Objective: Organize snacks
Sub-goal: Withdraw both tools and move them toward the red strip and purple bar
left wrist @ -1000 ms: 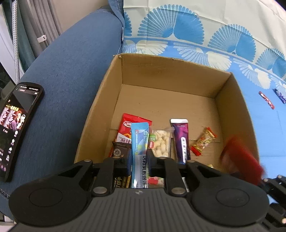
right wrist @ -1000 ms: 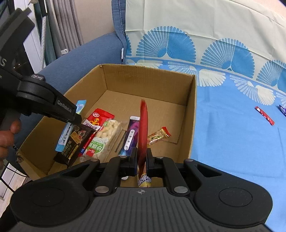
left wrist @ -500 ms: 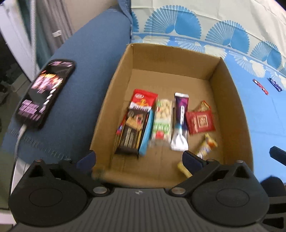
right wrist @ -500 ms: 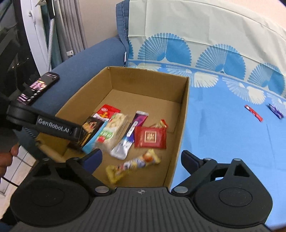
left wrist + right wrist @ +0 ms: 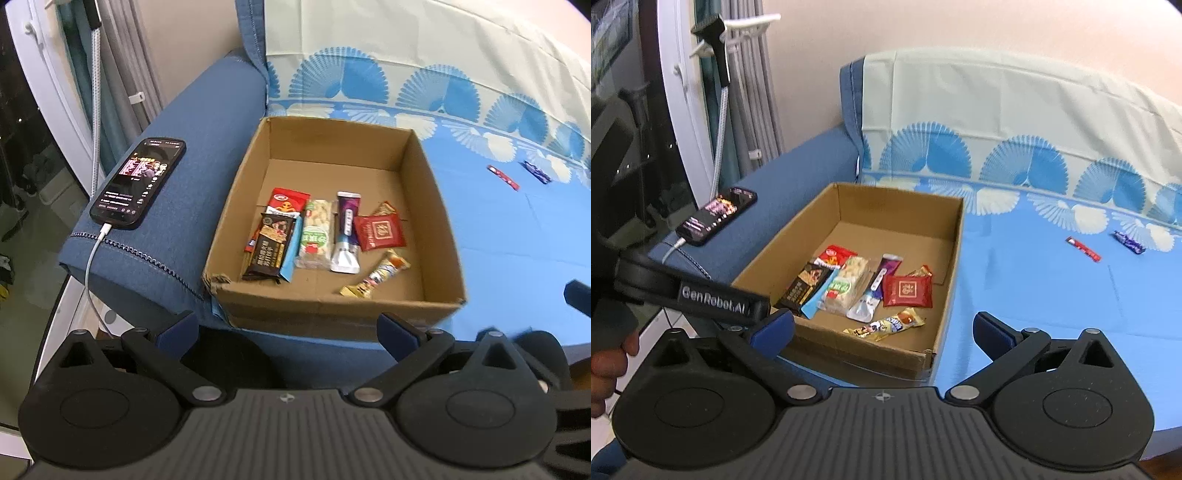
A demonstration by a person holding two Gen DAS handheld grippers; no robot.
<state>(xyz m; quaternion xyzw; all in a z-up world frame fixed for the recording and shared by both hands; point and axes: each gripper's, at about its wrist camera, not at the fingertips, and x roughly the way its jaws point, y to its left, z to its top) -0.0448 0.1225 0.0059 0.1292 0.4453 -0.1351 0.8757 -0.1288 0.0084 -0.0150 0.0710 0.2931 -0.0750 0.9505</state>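
An open cardboard box [image 5: 439,221] [image 5: 955,258] sits on a blue sofa and holds several snack packets side by side. Among them are a red square packet [image 5: 380,232] [image 5: 908,291], a blue stick pack [image 5: 293,247] and a yellow bar [image 5: 375,278] [image 5: 886,325]. A thin red packet [image 5: 503,177] [image 5: 1084,249] and a purple packet [image 5: 535,171] [image 5: 1129,242] lie on the blue sheet to the right. My left gripper [image 5: 288,328] is open and empty, pulled back before the box. My right gripper [image 5: 882,326] is open and empty, raised behind the box's near corner.
A lit phone [image 5: 139,182] [image 5: 716,216] on a white cable lies on the sofa armrest left of the box. The left gripper's body [image 5: 690,291] crosses the lower left of the right wrist view. A curtain and white frame stand at far left.
Both grippers opened and pulled back and up from the box. The blue stick pack and the red square packet, held a second ago, now lie in the box.
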